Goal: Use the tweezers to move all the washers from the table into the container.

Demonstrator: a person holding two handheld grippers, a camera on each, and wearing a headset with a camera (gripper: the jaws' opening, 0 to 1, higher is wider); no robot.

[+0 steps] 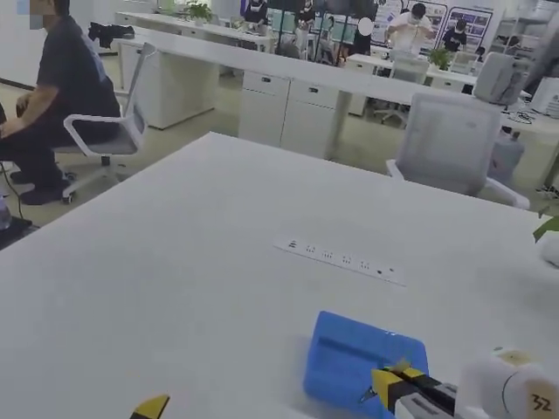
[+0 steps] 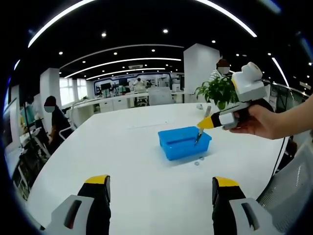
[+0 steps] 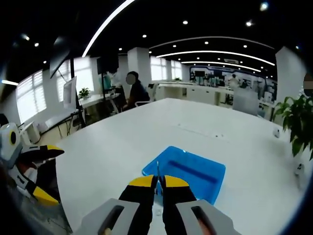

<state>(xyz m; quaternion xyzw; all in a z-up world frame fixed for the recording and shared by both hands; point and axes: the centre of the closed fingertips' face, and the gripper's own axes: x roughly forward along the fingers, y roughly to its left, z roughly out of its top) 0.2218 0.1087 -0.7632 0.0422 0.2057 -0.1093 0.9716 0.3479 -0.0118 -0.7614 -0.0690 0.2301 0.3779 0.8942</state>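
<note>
A blue rectangular container (image 1: 349, 358) sits on the white table (image 1: 192, 262). My right gripper (image 3: 157, 182) is shut on thin metal tweezers (image 3: 158, 170), whose tips point at the container (image 3: 190, 171). In the left gripper view, a hand holds the right gripper (image 2: 205, 123) over the container (image 2: 185, 142), with the tweezers (image 2: 198, 136) pointing down at its near right corner. Two small washers (image 2: 198, 162) lie on the table just in front of the container. My left gripper (image 2: 160, 181) stands open and holds nothing, well back from the container; its yellow tip (image 1: 150, 408) shows in the head view.
A strip of power sockets (image 1: 341, 257) is set into the table beyond the container. A potted plant (image 2: 217, 90) stands at the far right edge. A person sits on a chair (image 1: 105, 131) past the table's left side. Empty chairs and desks stand behind.
</note>
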